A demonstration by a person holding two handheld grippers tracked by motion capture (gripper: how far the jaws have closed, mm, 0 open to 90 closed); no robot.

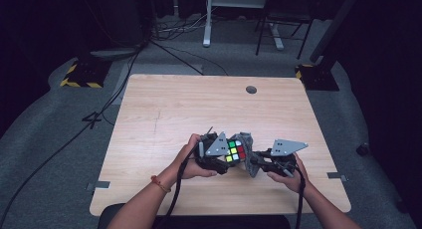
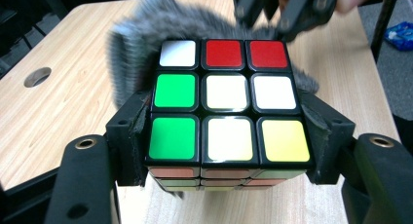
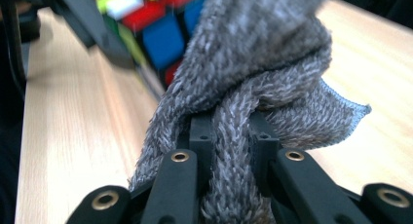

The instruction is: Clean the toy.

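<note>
Nearest the person, above the table's (image 1: 164,104) front edge, the left gripper (image 1: 219,157) has its jaws clamped on opposite sides of a scrambled puzzle cube (image 2: 226,104). The right gripper (image 1: 259,162) has its jaws pinched together on a bunched grey cloth (image 3: 253,83). The cloth is pressed against the cube's far side, so wiping looks under way, with the near, coloured faces seemingly not yet covered.

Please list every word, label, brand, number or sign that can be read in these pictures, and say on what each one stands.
None can be read. The colourful puzzle cube has plain stickers, and the fluffy grey cloth and light wooden table bear no text. The small blue packet beyond the table is too blurred to read.
</note>
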